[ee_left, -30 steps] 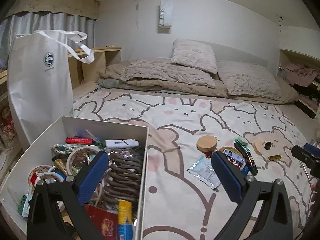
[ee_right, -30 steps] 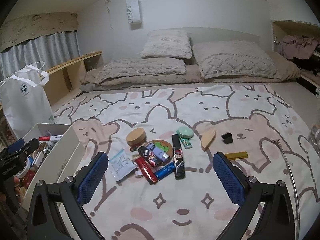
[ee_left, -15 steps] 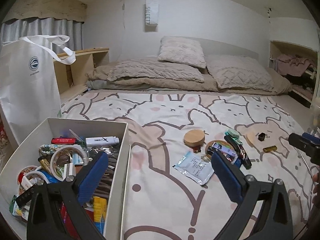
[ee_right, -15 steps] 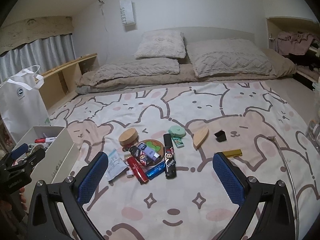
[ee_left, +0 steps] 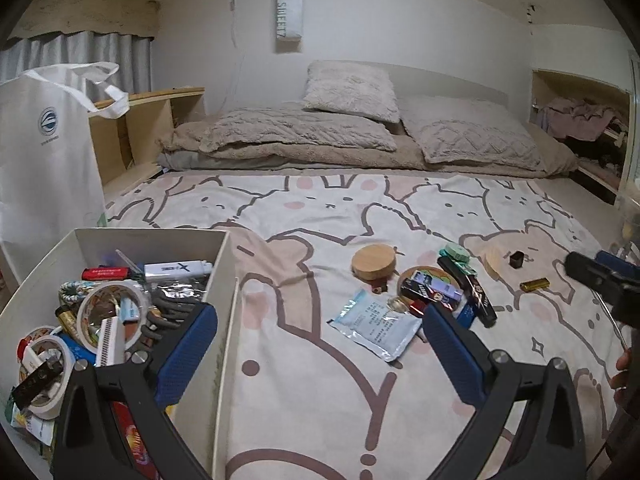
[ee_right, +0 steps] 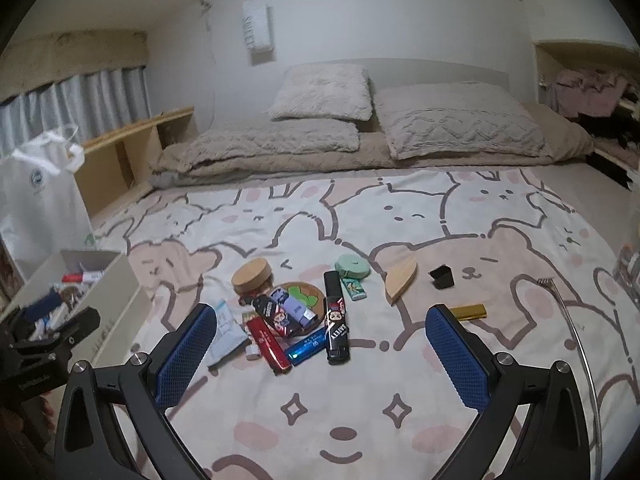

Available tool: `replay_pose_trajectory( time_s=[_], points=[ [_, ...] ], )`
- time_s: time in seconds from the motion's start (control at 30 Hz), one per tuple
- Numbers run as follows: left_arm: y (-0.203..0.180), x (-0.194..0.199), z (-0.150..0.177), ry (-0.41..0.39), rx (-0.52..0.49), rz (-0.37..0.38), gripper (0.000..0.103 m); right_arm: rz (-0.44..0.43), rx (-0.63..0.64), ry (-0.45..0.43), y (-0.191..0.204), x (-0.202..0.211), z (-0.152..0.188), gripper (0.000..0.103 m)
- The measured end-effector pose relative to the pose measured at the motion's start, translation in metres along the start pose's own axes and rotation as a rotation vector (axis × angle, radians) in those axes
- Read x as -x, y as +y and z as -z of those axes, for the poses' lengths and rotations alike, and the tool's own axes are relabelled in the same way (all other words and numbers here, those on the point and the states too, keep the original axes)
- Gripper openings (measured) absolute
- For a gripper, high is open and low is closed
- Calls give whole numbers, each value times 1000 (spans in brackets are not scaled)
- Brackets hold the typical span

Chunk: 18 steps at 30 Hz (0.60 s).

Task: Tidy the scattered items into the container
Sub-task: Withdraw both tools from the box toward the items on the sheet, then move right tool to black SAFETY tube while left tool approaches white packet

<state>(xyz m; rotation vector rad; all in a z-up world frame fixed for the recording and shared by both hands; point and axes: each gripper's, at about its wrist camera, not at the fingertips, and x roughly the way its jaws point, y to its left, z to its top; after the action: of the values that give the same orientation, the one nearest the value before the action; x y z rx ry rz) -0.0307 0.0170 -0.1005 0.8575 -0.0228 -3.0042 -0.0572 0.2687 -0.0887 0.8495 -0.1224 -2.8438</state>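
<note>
A white box [ee_left: 224, 280] [ee_right: 116, 276] full of small items sits at the left of the bedspread. Scattered beside it lie a foil sachet [ee_left: 376, 324] [ee_right: 226, 334], a round wooden lid [ee_left: 374, 266] [ee_right: 251, 276], a black lighter [ee_right: 336, 328], a red lighter [ee_right: 268, 342], a blue lighter [ee_right: 308, 346], a green tape measure [ee_right: 352, 266], a gold bar [ee_right: 468, 312] and a black clip [ee_right: 442, 276]. My left gripper [ee_left: 320, 354] is open, straddling the box's right wall, short of the sachet. My right gripper [ee_right: 320, 356] is open, just in front of the lighter pile.
A white tote bag [ee_left: 44, 156] stands left of the box. Pillows [ee_left: 352, 88] and a folded blanket lie at the bed's far end. A thin metal rod [ee_right: 576, 328] rests at the right. A wooden shelf [ee_left: 132, 128] runs along the left wall.
Both grippers have shifted: the left one swung right from over the box toward the scattered items, and the right one moved closer to the lighter pile. Both stayed open.
</note>
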Motion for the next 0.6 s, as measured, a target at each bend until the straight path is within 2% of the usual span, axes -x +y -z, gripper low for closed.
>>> replay_pose_trajectory(
  time_s=[0.2,0.37,0.6],
  points=[
    [-25,-7,8,9,-67,40,103,19,10,47,-11,-21,7,103],
    [-35,-24,17,67,-71,84,103,58,25,99,-17,-45,15,103],
    [-40,-53,33,153,-52,135,103,28,-85,193,-36,-84,30,103]
  ],
)
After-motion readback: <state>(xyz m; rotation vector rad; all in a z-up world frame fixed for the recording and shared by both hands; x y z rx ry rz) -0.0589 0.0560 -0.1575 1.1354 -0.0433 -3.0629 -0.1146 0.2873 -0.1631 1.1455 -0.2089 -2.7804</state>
